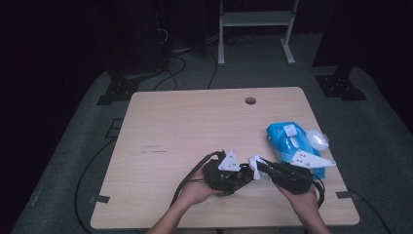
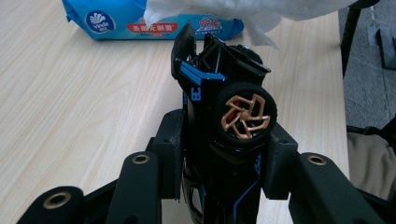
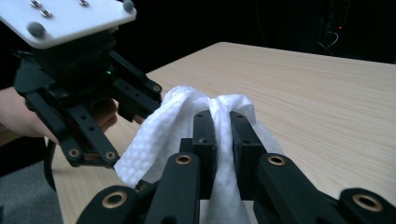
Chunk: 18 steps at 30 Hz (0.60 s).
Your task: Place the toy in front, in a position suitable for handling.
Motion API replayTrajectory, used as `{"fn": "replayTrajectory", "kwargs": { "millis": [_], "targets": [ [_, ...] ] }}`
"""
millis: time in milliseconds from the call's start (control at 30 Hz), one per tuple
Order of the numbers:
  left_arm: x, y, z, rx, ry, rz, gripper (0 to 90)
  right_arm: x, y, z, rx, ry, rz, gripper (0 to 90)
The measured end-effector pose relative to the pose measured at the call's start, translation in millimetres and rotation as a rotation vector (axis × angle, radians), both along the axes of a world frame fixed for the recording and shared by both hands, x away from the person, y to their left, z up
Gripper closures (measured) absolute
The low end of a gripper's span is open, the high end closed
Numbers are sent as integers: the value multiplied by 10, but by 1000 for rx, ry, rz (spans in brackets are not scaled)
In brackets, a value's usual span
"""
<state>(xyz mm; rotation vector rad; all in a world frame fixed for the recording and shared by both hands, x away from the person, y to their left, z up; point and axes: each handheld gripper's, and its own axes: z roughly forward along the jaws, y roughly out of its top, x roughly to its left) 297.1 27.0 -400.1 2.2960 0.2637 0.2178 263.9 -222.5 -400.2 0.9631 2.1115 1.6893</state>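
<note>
My left gripper is shut on a black and blue toy car, which stands on end between the jaws with one gold-spoked wheel facing the camera. A white wet wipe is pinched in my right gripper, bunched up around the closed jaws. In the high view the right gripper holds the wipe against the front of the car held by the left gripper. The wipe hangs over the car's upper end in the left gripper view. The left gripper sits just left of the wipe in the right gripper view.
A blue pack of wet wipes lies on the wooden table at the right, behind the right hand, with a white object beside it. A round cable hole is near the far edge. Cables trail off the near edge.
</note>
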Motion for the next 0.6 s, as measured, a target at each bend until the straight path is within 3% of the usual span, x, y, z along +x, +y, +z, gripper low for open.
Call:
{"fn": "replayTrajectory", "kwargs": {
  "millis": [33, 167, 300, 400, 433, 500, 600],
  "targets": [
    [-8, 53, -14, -21, 5, 8, 582, 8, -7, -30, -7, 7, -4, 823],
    [-17, 92, -10, -14, -5, 10, 583, 25, -39, -71, 2, 32, -19, 823],
    [-38, 56, -14, -25, -12, 8, 583, -36, 141, 69, 10, -22, 44, 823],
    [-56, 62, 1, -52, -13, 11, 583, -62, 294, 103, -35, -61, 87, 823],
    [-56, 62, 1, -52, -13, 11, 583, -59, 309, 84, -53, -63, 87, 822],
    [-65, 97, -5, -36, -23, 14, 583, -40, 255, 39, -36, -45, 76, 822],
    [-51, 155, -26, -74, -2, 27, 583, -18, 130, -34, -55, -12, 24, 822]
  ]
}}
